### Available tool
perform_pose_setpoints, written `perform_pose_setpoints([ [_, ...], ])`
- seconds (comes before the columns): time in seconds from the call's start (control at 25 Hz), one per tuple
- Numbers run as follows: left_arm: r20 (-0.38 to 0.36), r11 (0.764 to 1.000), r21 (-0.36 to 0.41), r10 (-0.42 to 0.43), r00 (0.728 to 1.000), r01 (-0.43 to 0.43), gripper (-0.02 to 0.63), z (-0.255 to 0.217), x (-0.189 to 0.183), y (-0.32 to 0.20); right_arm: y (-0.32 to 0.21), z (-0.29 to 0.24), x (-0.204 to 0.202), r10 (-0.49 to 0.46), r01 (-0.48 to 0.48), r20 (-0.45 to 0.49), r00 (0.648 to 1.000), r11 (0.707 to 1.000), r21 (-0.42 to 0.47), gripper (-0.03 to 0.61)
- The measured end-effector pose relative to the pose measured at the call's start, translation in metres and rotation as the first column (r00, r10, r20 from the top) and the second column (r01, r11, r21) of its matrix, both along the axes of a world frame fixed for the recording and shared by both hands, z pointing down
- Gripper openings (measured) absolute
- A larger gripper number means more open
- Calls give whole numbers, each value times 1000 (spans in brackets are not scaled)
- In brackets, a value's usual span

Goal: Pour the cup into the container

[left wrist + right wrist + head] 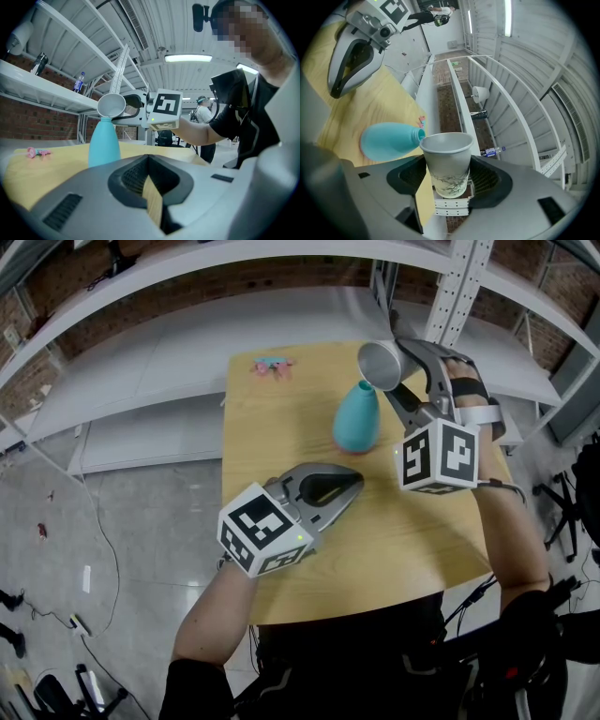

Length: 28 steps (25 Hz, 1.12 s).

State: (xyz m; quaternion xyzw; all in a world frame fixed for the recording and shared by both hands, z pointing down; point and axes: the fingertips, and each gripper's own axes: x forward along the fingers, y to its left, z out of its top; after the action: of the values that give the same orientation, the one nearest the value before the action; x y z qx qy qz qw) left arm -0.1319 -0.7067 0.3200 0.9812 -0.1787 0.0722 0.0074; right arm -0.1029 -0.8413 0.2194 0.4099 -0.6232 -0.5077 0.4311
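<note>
My right gripper (405,381) is shut on a white paper cup (379,365), tipped on its side with its rim right at the mouth of the teal bottle-shaped container (357,417). In the right gripper view the cup (446,161) sits between the jaws, its rim touching the container's neck (389,139). From the left gripper view the cup (111,104) hangs over the container (103,143). My left gripper (349,486) hovers over the wooden table (281,427), jaws shut with nothing between them, short of the container.
A small pink and blue object (272,366) lies at the table's far left corner. White metal shelving (187,343) runs behind the table. Bare concrete floor (112,549) with a cable lies to the left.
</note>
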Motion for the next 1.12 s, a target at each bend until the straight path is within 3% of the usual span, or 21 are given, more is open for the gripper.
perform_pose_setpoints([
  [0.12, -2, 1000, 0, 0, 1000, 0, -6, 0, 0, -1, -1, 3, 1, -5, 5, 38, 999, 1000, -22, 295],
  [0.24, -2, 1000, -2, 0, 1000, 0, -6, 0, 0, 0, -1, 7, 3, -14, 28, 151, 988, 995, -93, 295],
  [0.44, 2, 1000, 0, 3, 1000, -3, -6, 0, -2, 0, -5, 10, 18, 21, 53, 376, 926, 981, -185, 295],
  [0.72, -4, 1000, -1, -3, 1000, 3, -6, -2, -4, -1, -13, 22, 54, 127, 114, 642, 756, 940, -321, 295],
  [0.84, -1, 1000, -1, 2, 1000, -2, -6, -1, -5, -1, -17, 40, 78, 198, 105, 696, 690, 924, -367, 295],
  [1.12, -1, 1000, -7, -15, 1000, 15, -6, -1, -2, -1, -30, 81, 123, 370, 146, 789, 490, 858, -493, 295],
])
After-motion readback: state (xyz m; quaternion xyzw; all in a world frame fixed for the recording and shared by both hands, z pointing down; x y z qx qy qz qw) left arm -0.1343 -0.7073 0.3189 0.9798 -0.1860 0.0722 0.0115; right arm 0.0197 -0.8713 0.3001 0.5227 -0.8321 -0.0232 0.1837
